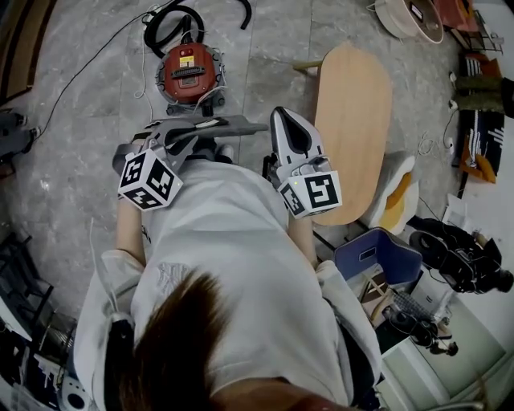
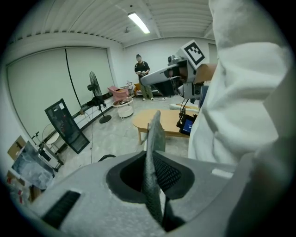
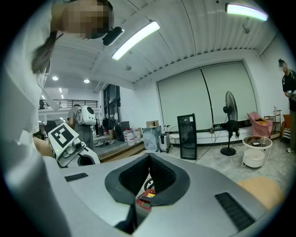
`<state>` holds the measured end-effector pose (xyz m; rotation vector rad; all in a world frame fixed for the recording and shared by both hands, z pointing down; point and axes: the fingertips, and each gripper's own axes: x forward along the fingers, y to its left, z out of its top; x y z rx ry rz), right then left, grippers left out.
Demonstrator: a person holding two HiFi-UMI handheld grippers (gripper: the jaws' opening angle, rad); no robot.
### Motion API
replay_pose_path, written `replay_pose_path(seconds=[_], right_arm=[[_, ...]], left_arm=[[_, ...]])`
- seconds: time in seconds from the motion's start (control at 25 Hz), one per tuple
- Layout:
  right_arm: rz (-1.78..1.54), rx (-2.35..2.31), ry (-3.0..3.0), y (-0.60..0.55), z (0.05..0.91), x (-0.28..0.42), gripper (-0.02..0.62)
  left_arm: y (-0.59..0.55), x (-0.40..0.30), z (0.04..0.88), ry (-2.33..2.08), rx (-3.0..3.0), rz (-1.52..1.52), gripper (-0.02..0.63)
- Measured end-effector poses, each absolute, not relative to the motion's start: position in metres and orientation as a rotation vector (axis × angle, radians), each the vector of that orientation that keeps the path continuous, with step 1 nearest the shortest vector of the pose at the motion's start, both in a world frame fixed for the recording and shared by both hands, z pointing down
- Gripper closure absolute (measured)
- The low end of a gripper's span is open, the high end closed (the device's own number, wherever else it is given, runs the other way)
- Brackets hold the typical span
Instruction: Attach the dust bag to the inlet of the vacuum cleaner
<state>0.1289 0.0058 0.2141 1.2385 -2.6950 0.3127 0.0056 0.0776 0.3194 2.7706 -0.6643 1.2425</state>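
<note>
Red vacuum (image 1: pixel 189 71), grey dust bag (image 2: pixel 155 152) (woven)

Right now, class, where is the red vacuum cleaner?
In the head view, the red vacuum cleaner stands on the floor at upper left, left of the oval wooden table, its black hose coiled beyond it.

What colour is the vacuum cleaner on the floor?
The vacuum cleaner is red with a black top, clearest in the head view.
</note>
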Motion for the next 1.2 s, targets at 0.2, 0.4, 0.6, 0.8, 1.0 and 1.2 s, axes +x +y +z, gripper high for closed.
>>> replay_pose_path(seconds=[0.2, 0.4, 0.6, 0.8, 1.0, 1.2], right_arm=[[0.299, 1.234, -2.673, -0.011, 0.217, 0.11, 0.593], [0.328, 1.165, -2.669, -0.017, 0.227, 0.089, 0.592], [0.333, 1.08, -2.684, -0.024, 0.229, 0.072, 0.592], [0.322, 0.998, -2.712, -0.03, 0.23, 0.062, 0.592], [0.32, 0.914, -2.74, -0.035, 0.23, 0.059, 0.592], [0.295, 0.758, -2.734, -0.029, 0.236, 0.055, 0.532]], left_arm=[[0.066, -0.007, 0.328, -0.593, 2.772, 1.223, 0.566], [0.06, -0.021, 0.332, -0.583, 2.76, 1.217, 0.566], [0.059, -0.033, 0.333, -0.615, 2.722, 1.201, 0.566], [0.06, -0.038, 0.337, -0.664, 2.682, 1.193, 0.566], [0.06, -0.032, 0.337, -0.696, 2.655, 1.191, 0.566], [0.06, -0.024, 0.336, -0.712, 2.639, 1.191, 0.566]])
